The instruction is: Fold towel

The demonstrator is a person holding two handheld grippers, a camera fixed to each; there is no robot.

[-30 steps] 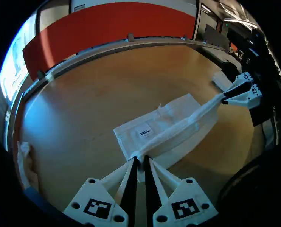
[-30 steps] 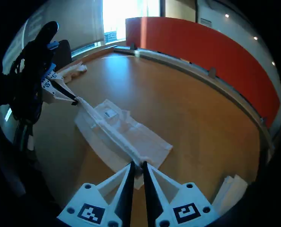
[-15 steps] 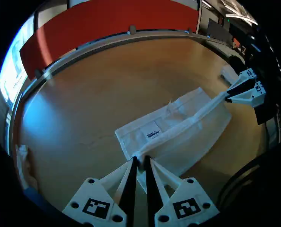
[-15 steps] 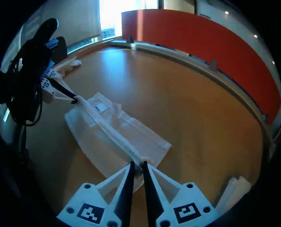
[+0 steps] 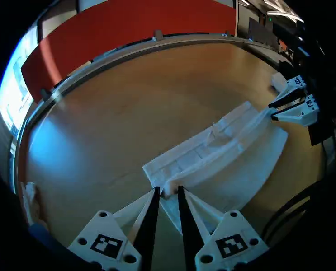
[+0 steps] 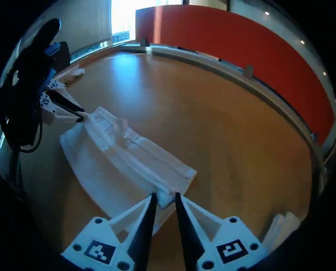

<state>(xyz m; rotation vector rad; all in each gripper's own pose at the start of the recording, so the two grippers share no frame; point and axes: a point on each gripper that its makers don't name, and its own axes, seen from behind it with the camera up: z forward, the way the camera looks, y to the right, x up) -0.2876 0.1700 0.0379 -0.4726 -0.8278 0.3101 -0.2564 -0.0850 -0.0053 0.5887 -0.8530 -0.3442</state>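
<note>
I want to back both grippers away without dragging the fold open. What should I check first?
1. Left gripper released: ok, its fingers stand apart.
2. Right gripper released: ok, its fingers stand apart.
3. Corners free of the fingers: cannot tell; cloth sits between the tips of each gripper.
4. Towel down on the table: ok, it lies as a long strip with a raised ridge along it.
5. Layers lined up edge to edge: cannot tell.
6. Folded cloths out of the way: ok, they lie apart from the towel.
</note>
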